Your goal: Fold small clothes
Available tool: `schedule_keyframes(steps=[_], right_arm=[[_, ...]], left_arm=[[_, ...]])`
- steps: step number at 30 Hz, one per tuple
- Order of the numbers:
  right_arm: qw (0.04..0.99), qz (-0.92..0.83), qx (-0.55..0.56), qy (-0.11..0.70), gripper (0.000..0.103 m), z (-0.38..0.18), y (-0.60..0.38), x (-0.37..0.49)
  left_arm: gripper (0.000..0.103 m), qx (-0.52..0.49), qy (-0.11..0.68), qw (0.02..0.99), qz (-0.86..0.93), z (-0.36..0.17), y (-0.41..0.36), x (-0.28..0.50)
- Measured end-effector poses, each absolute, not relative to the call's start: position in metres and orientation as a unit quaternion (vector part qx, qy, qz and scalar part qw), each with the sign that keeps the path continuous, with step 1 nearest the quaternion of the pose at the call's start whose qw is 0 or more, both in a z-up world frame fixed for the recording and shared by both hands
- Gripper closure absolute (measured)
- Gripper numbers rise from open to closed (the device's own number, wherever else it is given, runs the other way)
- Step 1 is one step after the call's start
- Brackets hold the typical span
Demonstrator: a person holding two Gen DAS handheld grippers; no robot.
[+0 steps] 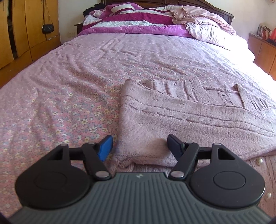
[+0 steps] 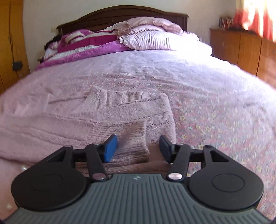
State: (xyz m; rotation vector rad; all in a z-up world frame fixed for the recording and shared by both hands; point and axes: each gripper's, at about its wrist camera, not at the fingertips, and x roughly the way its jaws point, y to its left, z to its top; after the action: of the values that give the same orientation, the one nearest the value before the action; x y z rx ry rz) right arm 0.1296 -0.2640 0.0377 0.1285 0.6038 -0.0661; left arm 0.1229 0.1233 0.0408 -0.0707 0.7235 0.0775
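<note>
Two wrist views cover one pink knitted sweater [image 1: 181, 110] lying flat on the bed [image 1: 69, 82], which has a floral pink cover. Left tongs [image 1: 140, 145] stand spread over the sweater's near left corner; the fabric lies between the fingers, and neither pad presses on it. Right tongs [image 2: 138, 149] stand spread as well, with a folded ribbed cuff [image 2: 134, 146] of the sweater between the fingers; the blue pad sits just beside the cuff, and the dark pad is apart from it. Only the left view shows the yellow wardrobe doors [image 1: 20, 34] with a small black bag [image 1: 48, 28] hanging on them, and pearl buttons [image 1: 259, 161] at the sweater's near edge. Only the right view shows the red curtain [image 2: 255, 15] over a wooden cabinet [image 2: 241, 50]. Both views show bedding [image 1: 138, 20] piled at the headboard. No container is visible.
</note>
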Motion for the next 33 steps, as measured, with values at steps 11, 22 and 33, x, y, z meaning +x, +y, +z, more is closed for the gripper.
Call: schedule_keyframes(steps=[11, 22, 33], right_arm=[[0.954, 0.022, 0.114, 0.277, 0.019, 0.069, -0.266, 0.054], [0.950, 0.062, 0.088, 0.292, 0.016, 0.073, -0.250, -0.027], [0.948, 0.127, 0.010, 0.291, 0.009, 0.080, -0.223, -0.086]], left_arm=[[0.033, -0.027, 0.345, 0.938, 0.024, 0.070, 0.118, 0.069], [0.032, -0.029, 0.369, 0.928, 0.036, 0.070, 0.115, 0.003], [0.032, -0.040, 0.387, 0.921, 0.014, 0.066, 0.116, -0.054]])
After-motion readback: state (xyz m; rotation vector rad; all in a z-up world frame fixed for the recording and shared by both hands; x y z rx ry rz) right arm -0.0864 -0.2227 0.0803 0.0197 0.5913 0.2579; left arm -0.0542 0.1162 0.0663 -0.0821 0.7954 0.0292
